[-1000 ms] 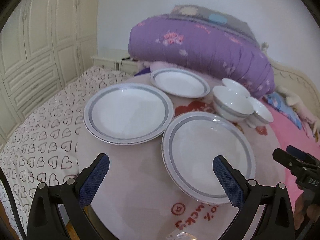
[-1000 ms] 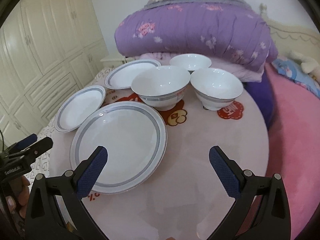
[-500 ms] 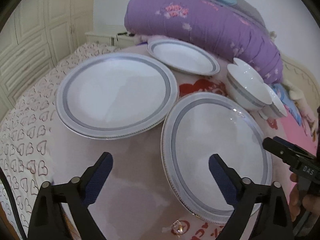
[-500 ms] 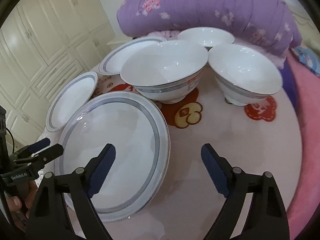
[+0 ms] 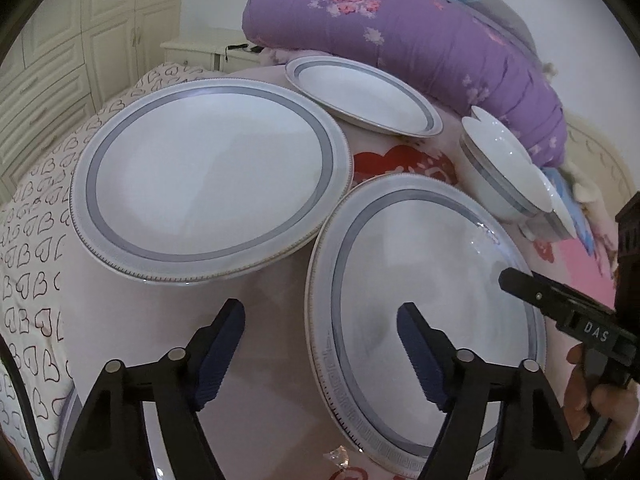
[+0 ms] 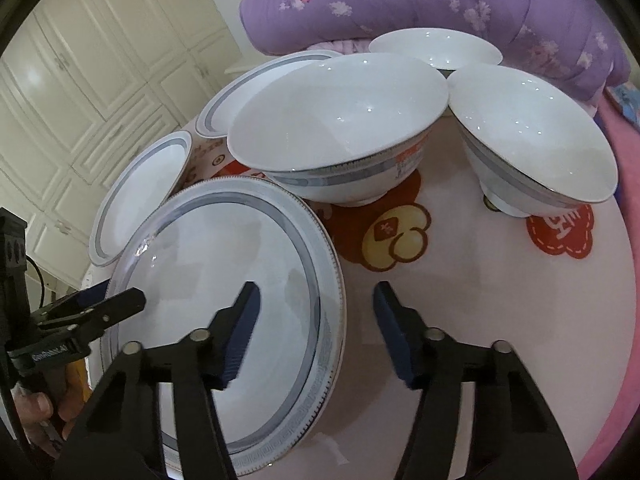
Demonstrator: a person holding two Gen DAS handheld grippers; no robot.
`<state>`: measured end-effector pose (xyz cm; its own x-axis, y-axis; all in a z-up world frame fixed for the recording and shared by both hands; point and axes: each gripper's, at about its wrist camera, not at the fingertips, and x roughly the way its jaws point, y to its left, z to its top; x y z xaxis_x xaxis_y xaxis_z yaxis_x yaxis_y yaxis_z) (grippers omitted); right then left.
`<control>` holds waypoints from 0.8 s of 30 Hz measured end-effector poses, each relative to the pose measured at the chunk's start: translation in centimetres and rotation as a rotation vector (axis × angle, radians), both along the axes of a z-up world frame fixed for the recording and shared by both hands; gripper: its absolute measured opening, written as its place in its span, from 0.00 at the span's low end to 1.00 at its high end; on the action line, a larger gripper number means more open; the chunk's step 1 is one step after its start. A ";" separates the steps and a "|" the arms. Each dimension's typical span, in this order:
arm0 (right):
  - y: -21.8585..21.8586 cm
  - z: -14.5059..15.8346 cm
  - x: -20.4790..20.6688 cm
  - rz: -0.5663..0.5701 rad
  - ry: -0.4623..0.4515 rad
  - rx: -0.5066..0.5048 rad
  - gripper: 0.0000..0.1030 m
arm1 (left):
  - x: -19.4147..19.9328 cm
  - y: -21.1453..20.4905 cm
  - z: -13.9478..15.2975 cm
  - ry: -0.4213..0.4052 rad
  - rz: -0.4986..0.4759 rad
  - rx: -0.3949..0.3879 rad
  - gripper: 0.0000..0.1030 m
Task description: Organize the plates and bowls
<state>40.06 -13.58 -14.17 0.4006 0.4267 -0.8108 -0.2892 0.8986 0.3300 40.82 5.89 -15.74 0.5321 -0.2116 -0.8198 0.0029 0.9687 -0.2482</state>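
Hovering low, the left hand-held gripper [image 5: 320, 344] gapes open astride the near plate's [image 5: 432, 300] left rim; the right hand-held gripper [image 6: 316, 320] — also open, holding nothing — straddles that plate's right rim. A second plate [image 5: 208, 180] lies just left, a third plate [image 5: 364, 96] far behind. Three bowls [image 6: 340, 136] stand far right. Round pink worktop [image 6: 500, 300], purple quilt [image 5: 400, 32] beyond, cream cupboards [image 6: 80, 80] left. One bowl — mostly hidden.

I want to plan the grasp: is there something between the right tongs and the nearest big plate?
Nothing visible. The right tongs are open, one finger over the nearest plate and one beyond its rim. The bowls stand farther back.
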 end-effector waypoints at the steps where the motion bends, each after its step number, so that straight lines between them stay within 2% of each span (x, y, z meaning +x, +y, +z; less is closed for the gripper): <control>1: 0.0 0.0 0.0 0.004 0.002 0.001 0.49 | -0.1 -0.1 -0.1 -0.002 -0.004 -0.007 0.64; 2: 0.2 -0.1 -0.1 0.007 0.000 -0.002 0.47 | -0.2 -0.4 0.0 -0.002 -0.007 -0.013 0.56; 3: 0.3 -0.1 -0.1 0.016 0.001 -0.003 0.40 | -0.3 -0.5 0.0 0.000 -0.015 -0.022 0.51; 5: 0.8 -0.2 -0.3 0.024 0.000 -0.013 0.37 | -0.2 -0.8 -0.1 0.012 -0.035 -0.043 0.29; 7: 0.9 -0.2 -0.3 0.015 -0.003 -0.028 0.34 | -0.2 -0.9 -0.2 0.016 -0.041 -0.041 0.29; 9: 0.5 -0.3 -0.2 -0.011 0.005 -0.030 0.25 | -0.3 -0.6 -0.3 0.014 -0.036 -0.047 0.28; 10: 0.2 -0.3 -0.2 -0.017 0.011 -0.018 0.24 | -0.3 -0.4 -0.2 0.016 -0.033 -0.052 0.26; 13: -0.1 -0.3 -0.4 -0.027 0.019 -0.003 0.23 | -0.4 0.0 -0.2 0.022 -0.027 -0.064 0.20; 24: 0.0 -0.1 -0.9 -0.035 0.025 0.007 0.22 | -1.0 -0.1 0.4 0.027 -0.024 -0.057 0.20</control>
<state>39.18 -13.56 -14.29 0.3954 0.4186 -0.8176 -0.2493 0.9056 0.3431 39.78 5.83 -15.39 0.5042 -0.2709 -0.8200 0.0182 0.9526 -0.3036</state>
